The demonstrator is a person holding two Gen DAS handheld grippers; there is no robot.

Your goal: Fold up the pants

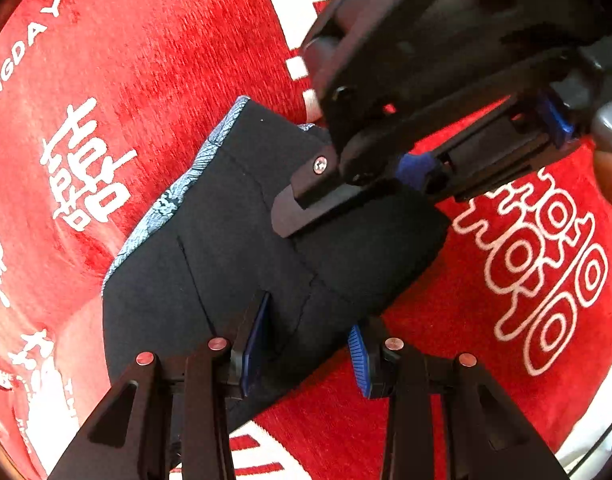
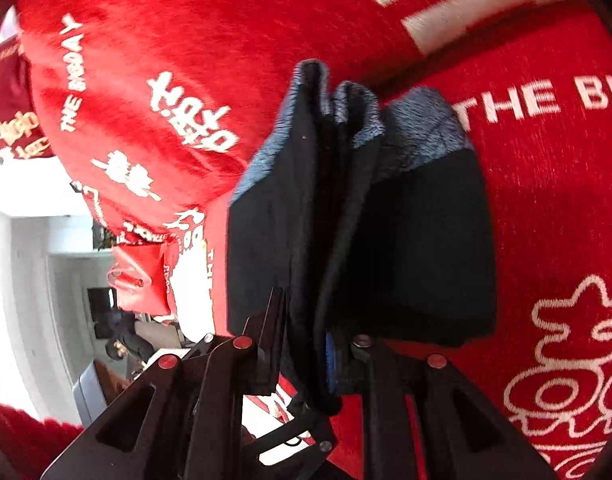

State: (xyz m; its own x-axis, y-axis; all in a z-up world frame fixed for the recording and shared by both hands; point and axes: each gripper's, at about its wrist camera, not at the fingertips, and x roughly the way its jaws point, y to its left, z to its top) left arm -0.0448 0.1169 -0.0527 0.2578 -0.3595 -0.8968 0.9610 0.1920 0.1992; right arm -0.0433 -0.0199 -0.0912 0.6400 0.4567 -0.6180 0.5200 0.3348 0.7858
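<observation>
The dark navy pants (image 1: 234,216) are folded into a thick bundle, with the blue patterned waistband lining showing along the far left edge. They rest on a red blanket (image 1: 154,60). My left gripper (image 1: 306,350) is at the bottom of the left wrist view, shut on the bundle's near edge, a blue pad on each side of the cloth. My right gripper (image 1: 358,192) comes in from the upper right and clamps the bundle's far right side. In the right wrist view the pants (image 2: 410,240) show several stacked layers, with my right gripper (image 2: 304,344) shut on the inner ones.
The red blanket (image 2: 546,208) carries white characters and lettering and covers most of both views. A hand (image 1: 610,176) shows at the right edge of the left wrist view. A red bag (image 2: 142,280) and a white room lie off the blanket's left side.
</observation>
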